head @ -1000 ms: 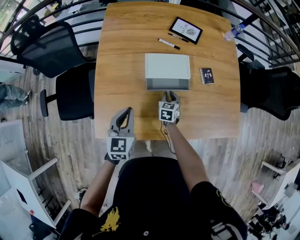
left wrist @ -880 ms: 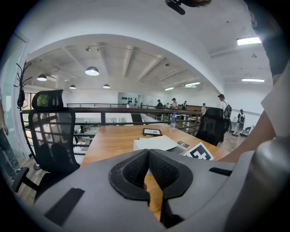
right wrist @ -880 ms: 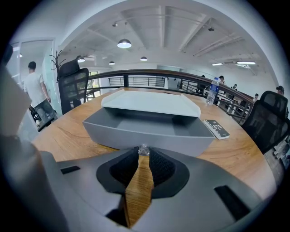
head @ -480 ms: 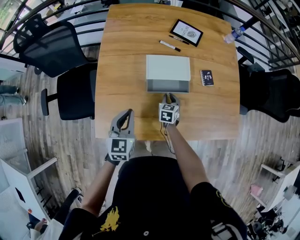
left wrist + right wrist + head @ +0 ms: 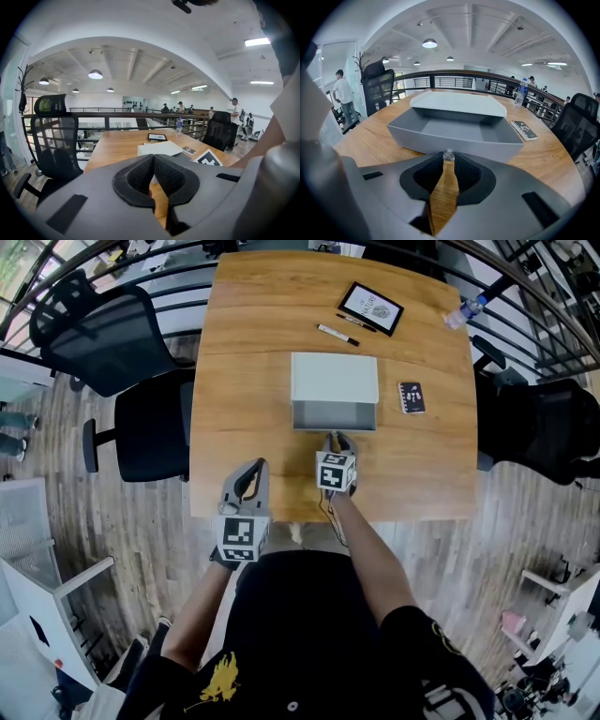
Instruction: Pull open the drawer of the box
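A pale grey box (image 5: pixel 334 377) sits mid-table, its darker grey drawer (image 5: pixel 334 415) slid out toward me and empty inside (image 5: pixel 454 129). My right gripper (image 5: pixel 336 438) reaches the drawer's front wall, and its jaws are shut on the small clear knob (image 5: pixel 448 155) there. The box's lid (image 5: pixel 459 103) shows behind the drawer in the right gripper view. My left gripper (image 5: pixel 249 473) hovers by the table's near edge, left of the drawer, jaws shut with nothing in them (image 5: pixel 153 161). From there the box (image 5: pixel 159 148) lies ahead to the right.
Beyond the box lie a framed tablet (image 5: pixel 371 307) and a marker (image 5: pixel 337 334). A small black booklet (image 5: pixel 412 397) lies right of the box and a water bottle (image 5: pixel 465 307) at the far right corner. Black office chairs (image 5: pixel 101 334) (image 5: pixel 536 432) stand at both sides.
The drawer has slid a little further out of the box toward me, with the right gripper holding its knob. The left gripper has stayed put.
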Demonstrator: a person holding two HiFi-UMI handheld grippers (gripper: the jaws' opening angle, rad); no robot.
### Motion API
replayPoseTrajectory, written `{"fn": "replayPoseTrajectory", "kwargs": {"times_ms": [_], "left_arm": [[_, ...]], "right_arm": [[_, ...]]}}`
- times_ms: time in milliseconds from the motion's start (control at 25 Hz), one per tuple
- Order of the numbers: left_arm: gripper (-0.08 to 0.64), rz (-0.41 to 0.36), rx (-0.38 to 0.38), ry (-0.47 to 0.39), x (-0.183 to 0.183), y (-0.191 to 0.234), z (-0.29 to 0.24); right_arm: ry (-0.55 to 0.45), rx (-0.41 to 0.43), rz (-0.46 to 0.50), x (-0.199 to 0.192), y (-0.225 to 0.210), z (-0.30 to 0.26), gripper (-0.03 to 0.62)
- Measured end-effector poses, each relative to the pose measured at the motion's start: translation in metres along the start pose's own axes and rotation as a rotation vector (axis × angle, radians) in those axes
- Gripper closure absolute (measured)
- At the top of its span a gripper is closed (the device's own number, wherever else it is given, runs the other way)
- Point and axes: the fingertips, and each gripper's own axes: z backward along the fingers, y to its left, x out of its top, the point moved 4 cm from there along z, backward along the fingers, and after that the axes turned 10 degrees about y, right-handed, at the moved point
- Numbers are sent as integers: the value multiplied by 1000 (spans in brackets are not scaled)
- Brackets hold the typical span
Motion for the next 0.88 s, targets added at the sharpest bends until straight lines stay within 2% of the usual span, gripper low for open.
{"fn": "replayPoseTrajectory", "kwargs": {"times_ms": [880], "left_arm": [[543,3,-1,-5,-1,-9,5]], "right_arm": [[24,12,-1,-12,3,9,522]]}}
